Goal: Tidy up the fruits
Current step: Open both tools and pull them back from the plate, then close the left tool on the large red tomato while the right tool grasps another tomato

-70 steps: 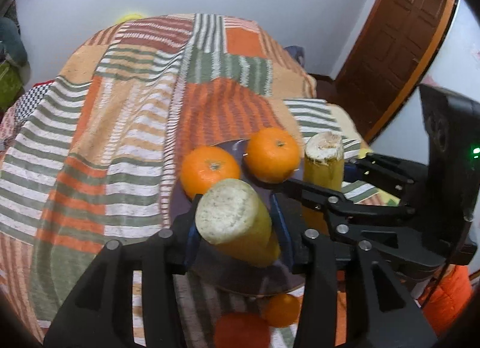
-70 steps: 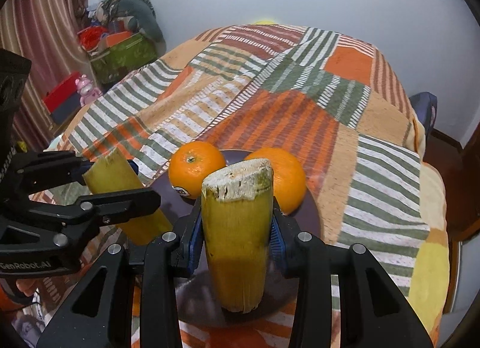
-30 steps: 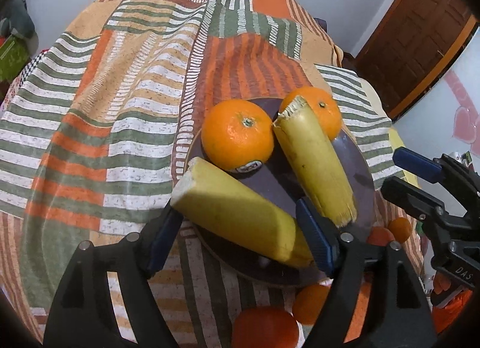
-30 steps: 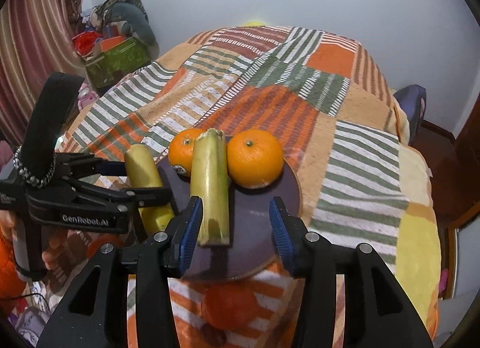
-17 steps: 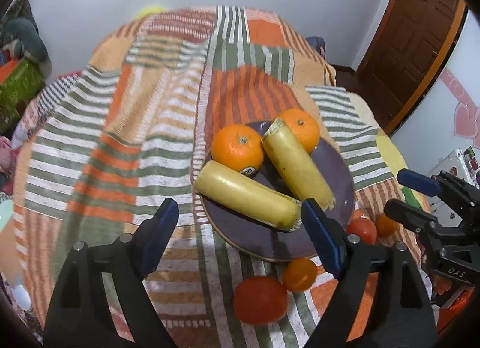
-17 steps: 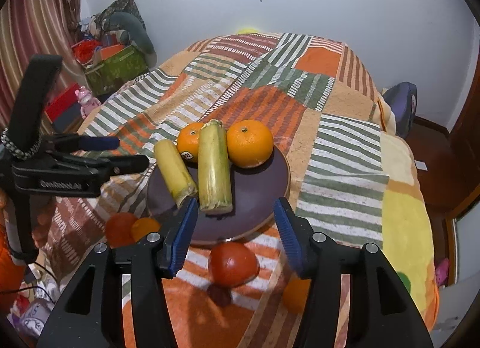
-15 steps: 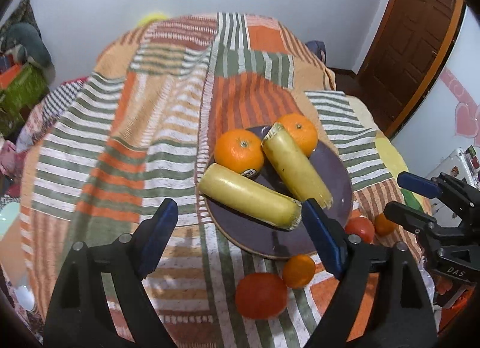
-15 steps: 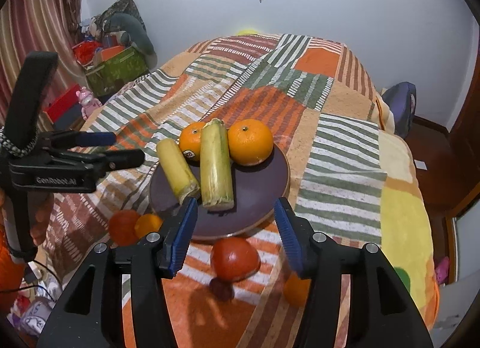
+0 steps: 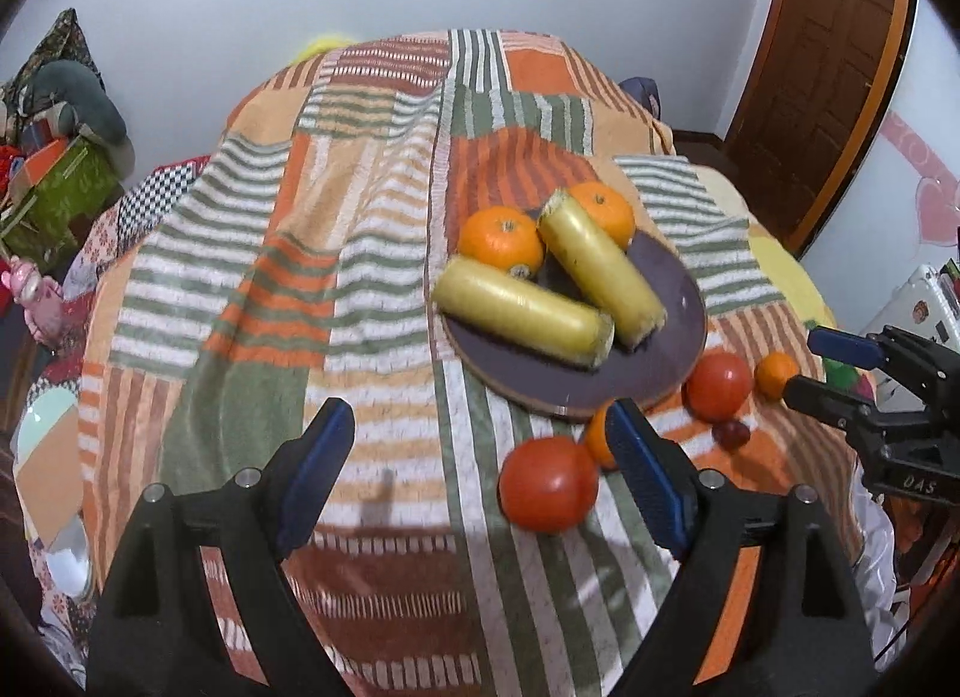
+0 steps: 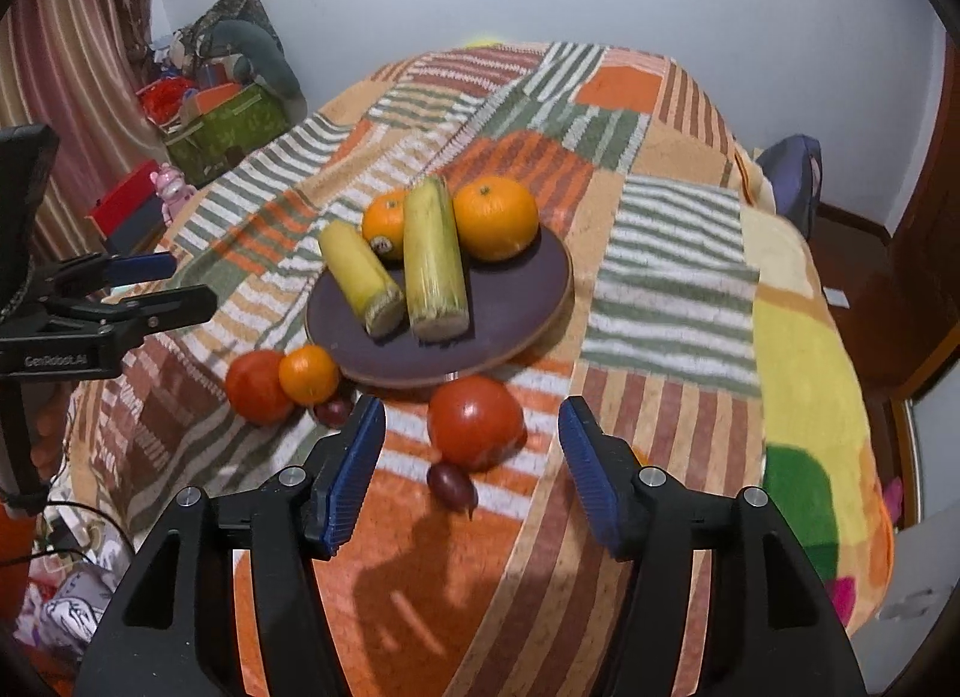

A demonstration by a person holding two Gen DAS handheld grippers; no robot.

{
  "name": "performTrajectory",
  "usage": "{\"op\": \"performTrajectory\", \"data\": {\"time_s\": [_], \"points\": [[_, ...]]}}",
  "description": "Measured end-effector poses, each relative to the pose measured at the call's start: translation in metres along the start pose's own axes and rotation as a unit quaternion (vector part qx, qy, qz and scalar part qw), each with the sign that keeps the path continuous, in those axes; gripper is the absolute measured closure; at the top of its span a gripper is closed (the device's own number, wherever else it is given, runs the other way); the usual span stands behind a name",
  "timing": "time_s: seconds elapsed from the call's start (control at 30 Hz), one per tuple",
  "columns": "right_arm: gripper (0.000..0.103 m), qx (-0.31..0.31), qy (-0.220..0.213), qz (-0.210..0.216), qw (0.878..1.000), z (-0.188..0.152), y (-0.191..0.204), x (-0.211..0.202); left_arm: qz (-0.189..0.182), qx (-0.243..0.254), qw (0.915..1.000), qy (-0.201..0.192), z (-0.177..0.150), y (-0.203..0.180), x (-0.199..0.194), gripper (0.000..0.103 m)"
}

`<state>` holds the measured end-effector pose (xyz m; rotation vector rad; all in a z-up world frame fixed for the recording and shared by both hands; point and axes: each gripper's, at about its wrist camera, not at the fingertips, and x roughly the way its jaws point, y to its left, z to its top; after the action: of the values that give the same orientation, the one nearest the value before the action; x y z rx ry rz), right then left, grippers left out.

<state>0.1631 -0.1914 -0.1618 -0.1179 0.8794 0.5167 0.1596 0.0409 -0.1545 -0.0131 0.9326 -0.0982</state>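
Dark purple plate (image 10: 528, 301) on an orange, green and white striped blanket (image 10: 672, 253).

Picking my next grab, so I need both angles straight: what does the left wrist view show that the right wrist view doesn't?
Only the left wrist view: the wooden door, and the right gripper from the side, open.

Only the right wrist view: the striped curtain, the green box, and the left gripper, open.

Both: the dark plate with two oranges and two yellow stalks, and loose tomatoes such as the large tomato on the blanket.
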Motion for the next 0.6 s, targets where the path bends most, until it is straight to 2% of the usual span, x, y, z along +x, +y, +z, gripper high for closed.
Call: {"op": "performTrajectory", "data": {"time_s": [0.3, 0.6], "points": [[0.046, 0.015, 0.029, 0.009, 0.999, -0.011, -0.001, 0.022, -0.014, 0.001, 0.9993, 0.036, -0.026, -0.009, 0.020, 0.017], [0.046, 0.028, 0.047, 0.019, 0.998, -0.011, -0.005, 0.045, -0.025, 0.004, 0.9980, 0.057, -0.030, -0.015, 0.045, 0.017]]}}
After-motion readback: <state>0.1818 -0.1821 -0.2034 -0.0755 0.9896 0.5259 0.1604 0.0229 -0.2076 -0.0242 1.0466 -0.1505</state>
